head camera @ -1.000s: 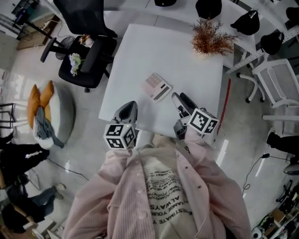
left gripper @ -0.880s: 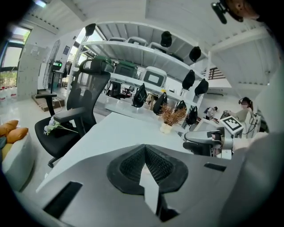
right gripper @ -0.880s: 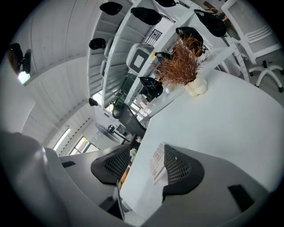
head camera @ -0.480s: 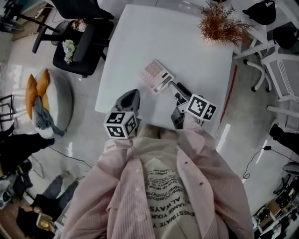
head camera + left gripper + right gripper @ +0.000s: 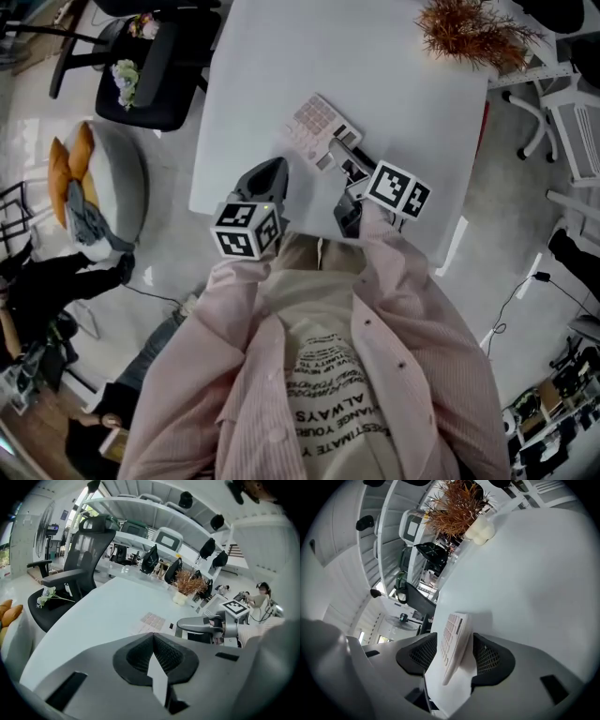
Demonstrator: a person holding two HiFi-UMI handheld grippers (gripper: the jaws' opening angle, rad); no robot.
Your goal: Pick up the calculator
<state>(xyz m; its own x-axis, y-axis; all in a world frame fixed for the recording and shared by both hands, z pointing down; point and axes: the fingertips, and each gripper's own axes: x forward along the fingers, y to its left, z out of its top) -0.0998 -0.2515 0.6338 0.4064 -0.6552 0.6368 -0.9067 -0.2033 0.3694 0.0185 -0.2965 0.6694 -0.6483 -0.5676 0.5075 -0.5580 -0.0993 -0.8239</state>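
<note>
Two tongs, two different states. Your right gripper [image 5: 457,654] had its jaws spread, straddling the near end of the calculator [image 5: 451,641]. The calculator stood between the pads, and a gap showed on its key side. Your left gripper [image 5: 153,657] had its jaws pressed together with nothing between them. It hovered at the near edge of the white table [image 5: 403,103], to the left of the calculator and apart from it. The calculator lay keys-up on the table, toward your side of it. A dried plant [image 5: 473,30] stood at the far right corner. A black office chair [image 5: 155,89] with flowers on its seat stood off the table's left edge.
</note>
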